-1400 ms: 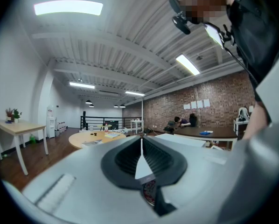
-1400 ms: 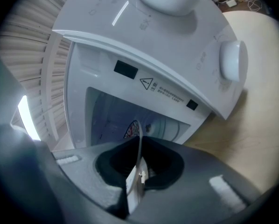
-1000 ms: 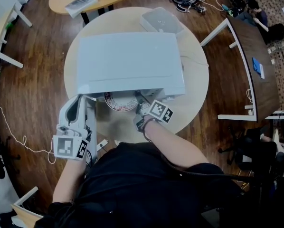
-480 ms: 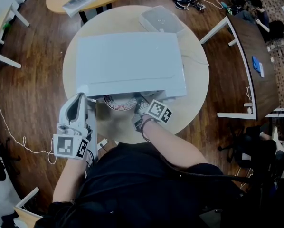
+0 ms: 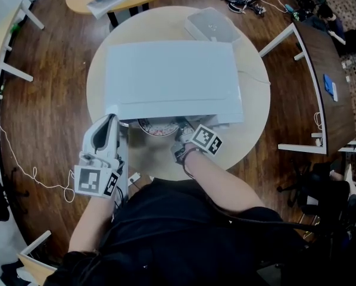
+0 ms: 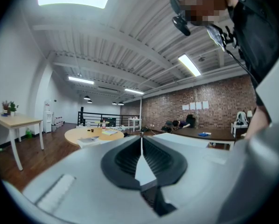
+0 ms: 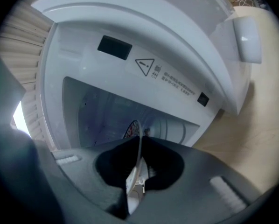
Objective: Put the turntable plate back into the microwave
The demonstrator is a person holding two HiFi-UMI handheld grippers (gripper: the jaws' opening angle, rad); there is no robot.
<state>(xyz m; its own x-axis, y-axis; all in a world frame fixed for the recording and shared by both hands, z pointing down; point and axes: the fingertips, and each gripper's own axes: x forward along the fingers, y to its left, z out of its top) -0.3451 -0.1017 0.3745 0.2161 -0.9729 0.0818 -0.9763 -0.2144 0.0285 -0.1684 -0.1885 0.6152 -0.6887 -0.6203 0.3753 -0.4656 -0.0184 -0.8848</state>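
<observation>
Right, nearest the person, the left gripper (image 5: pixel 111 119) hangs off the near left corner of the microwave (image 5: pixel 172 76). Its own view shows the jaws pressed together along a single line, with nothing between them (image 6: pixel 141 141). It points level, out across the room.

Over to the right gripper (image 5: pixel 181 127), at the middle of the microwave's front. Its jaws are nearly together, and they're clamped on the near right rim of the turntable plate (image 5: pixel 157 127). In the right gripper view the plate's thin white edge runs straight up between the dark pads (image 7: pixel 139 146), and its patterned face (image 7: pixel 132 129) pokes out past the tips into the open cavity.

From above, the plate sits at the mouth of the oven, near half showing, far half tucked under the white top.

Beyond the microwave, a clear lidded container (image 5: pixel 211 25) rests on the far side of the round table (image 5: pixel 252 121).
</observation>
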